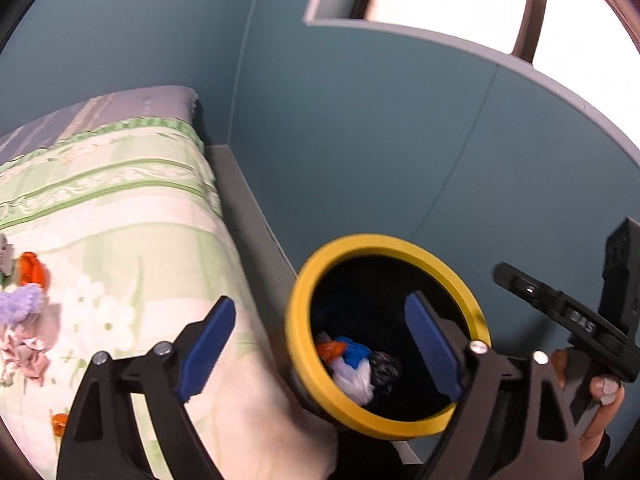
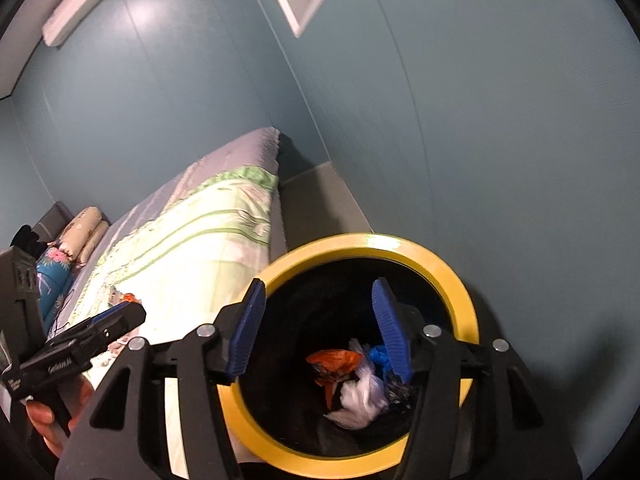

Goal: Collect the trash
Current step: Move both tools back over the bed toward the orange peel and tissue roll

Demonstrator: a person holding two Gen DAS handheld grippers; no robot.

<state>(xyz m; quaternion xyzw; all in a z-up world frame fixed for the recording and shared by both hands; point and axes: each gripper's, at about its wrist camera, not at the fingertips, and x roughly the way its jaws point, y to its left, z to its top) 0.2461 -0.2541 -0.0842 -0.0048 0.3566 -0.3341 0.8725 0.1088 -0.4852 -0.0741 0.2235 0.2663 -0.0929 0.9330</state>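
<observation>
A black bin with a yellow rim [image 1: 298, 312] [image 2: 460, 280] stands beside the bed. Inside it lie crumpled orange, white, blue and black bags [image 1: 356, 364] [image 2: 360, 380]. My left gripper [image 1: 316, 344] is open and empty, its jaws astride the bin's near rim. My right gripper [image 2: 318, 328] is open and empty, above the bin's mouth. More trash lies on the bed: an orange wrapper [image 1: 32, 268], a purple fluffy piece [image 1: 20, 302], a pinkish crumple [image 1: 24, 352] and a small orange scrap [image 1: 60, 424].
The bed [image 1: 132, 216] [image 2: 192, 240] has a green floral sheet. Teal walls [image 1: 360, 140] close in behind the bin, with a narrow grey floor strip [image 1: 248, 208] between. Pillows [image 2: 84, 228] lie at the bed's far end. The other hand-held gripper shows at each view's edge [image 1: 580, 320] [image 2: 80, 340].
</observation>
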